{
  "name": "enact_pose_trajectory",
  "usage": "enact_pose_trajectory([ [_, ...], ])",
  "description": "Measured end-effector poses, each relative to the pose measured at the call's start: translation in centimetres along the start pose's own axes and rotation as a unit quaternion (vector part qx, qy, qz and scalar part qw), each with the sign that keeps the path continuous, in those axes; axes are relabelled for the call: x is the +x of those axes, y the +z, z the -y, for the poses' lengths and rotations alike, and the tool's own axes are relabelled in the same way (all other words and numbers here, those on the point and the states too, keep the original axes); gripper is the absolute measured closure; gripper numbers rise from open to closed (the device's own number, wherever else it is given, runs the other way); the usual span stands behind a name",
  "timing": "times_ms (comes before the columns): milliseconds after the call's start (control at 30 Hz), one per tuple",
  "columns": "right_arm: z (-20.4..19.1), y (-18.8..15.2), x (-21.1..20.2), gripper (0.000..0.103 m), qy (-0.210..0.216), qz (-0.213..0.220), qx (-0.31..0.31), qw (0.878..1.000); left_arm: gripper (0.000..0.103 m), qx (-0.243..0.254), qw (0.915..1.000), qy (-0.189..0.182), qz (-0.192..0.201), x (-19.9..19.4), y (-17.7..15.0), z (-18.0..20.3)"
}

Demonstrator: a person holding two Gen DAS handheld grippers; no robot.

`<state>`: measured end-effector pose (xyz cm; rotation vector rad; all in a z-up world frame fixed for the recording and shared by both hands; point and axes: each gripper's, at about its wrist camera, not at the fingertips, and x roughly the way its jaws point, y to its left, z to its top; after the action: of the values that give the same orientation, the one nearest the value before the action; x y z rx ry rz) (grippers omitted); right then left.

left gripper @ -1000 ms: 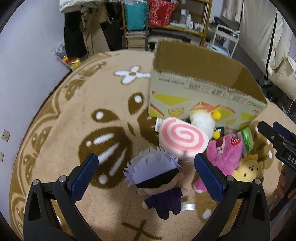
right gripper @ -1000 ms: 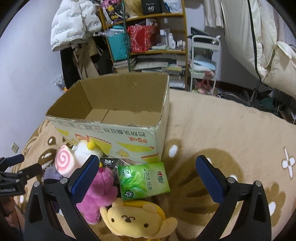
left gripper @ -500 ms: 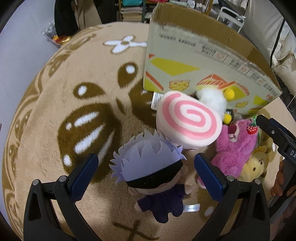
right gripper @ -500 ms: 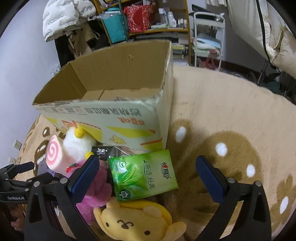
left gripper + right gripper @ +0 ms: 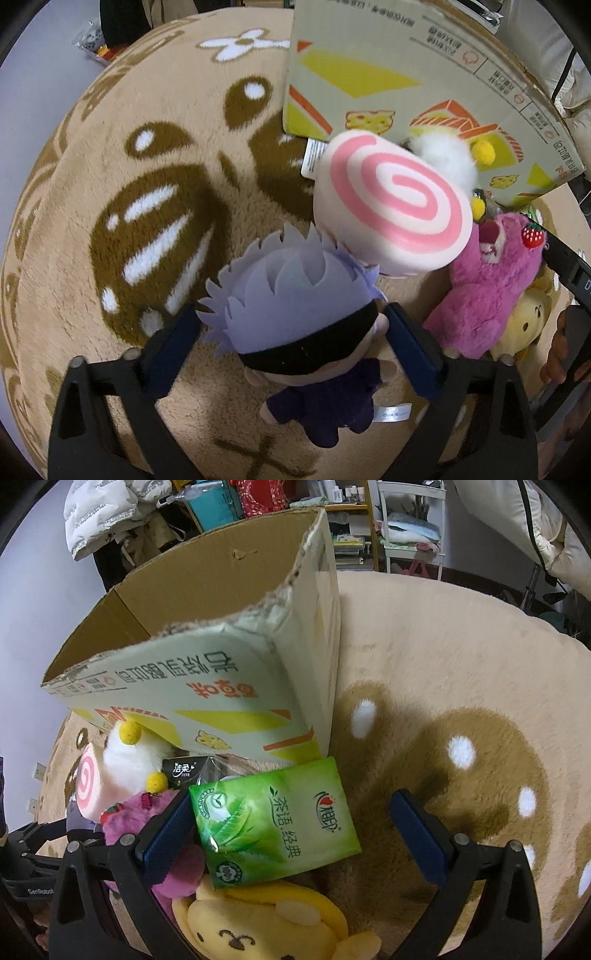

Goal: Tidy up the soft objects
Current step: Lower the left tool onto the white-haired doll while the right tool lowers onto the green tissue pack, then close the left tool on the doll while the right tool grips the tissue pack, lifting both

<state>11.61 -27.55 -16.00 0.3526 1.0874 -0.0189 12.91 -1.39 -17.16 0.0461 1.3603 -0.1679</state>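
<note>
A plush doll with lilac spiky hair (image 5: 295, 314) and a black blindfold lies on the rug. My left gripper (image 5: 291, 347) is open, its blue pads on either side of the doll's head. Behind it are a pink-swirl roll cushion (image 5: 395, 199), a white fluffy toy (image 5: 447, 158) and a pink bear (image 5: 495, 280). My right gripper (image 5: 295, 830) is open around a green tissue pack (image 5: 273, 823), which lies on a yellow dog plush (image 5: 258, 926). An open cardboard box (image 5: 229, 672) stands just behind the pile.
A beige and brown patterned rug (image 5: 461, 686) covers the floor. A small black tissue pack (image 5: 184, 770) lies by the box. Shelves, a hung white jacket (image 5: 107, 509) and a white cart stand at the back. The other gripper shows at the right edge of the left wrist view (image 5: 569, 266).
Both grippers have moved down and forward. The left one now straddles the lilac-haired doll's head; the right one has come down over the green tissue pack. Both stay open.
</note>
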Motion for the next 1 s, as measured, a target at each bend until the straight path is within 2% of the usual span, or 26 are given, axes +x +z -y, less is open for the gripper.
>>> enact_pose_trajectory([
  [67, 0.1, 0.1, 0.2, 0.0, 0.002, -0.002, 0.003, 1.0, 0.021, -0.005, 1.0, -0.003, -0.007, 0.3, -0.1, 0.1],
  [167, 0.3, 0.5, 0.5, 0.0, 0.003, -0.004, 0.003, 1.0, 0.028, -0.005, 1.0, -0.002, -0.002, 0.5, -0.4, 0.1],
  [233, 0.3, 0.3, 0.6, 0.0, 0.003, -0.004, 0.003, 1.0, 0.031, -0.005, 1.0, -0.002, 0.002, 0.5, -0.4, 0.1],
  [333, 0.2, 0.2, 0.7, 0.006, 0.001, -0.005, 0.002, 1.0, 0.035, -0.004, 1.0, -0.001, 0.006, 0.0, -0.8, 0.5],
  [467, 0.0, 0.1, 0.3, 0.02, 0.006, -0.003, -0.006, 1.0, 0.036, -0.003, 0.9998, -0.004, 0.018, -1.2, -1.1, 0.5],
  [800, -0.5, -0.4, -1.8, 0.021, 0.0, 0.023, -0.013, 1.0, 0.036, -0.006, 0.9965, 0.014, 0.082, -5.1, -2.2, 0.4],
  [1000, -0.9, -1.1, -4.7, 0.021, 0.01, 0.063, -0.017, 0.998, 0.036, 0.003, 0.9865, 0.02, 0.162, -9.0, -3.6, 0.9],
])
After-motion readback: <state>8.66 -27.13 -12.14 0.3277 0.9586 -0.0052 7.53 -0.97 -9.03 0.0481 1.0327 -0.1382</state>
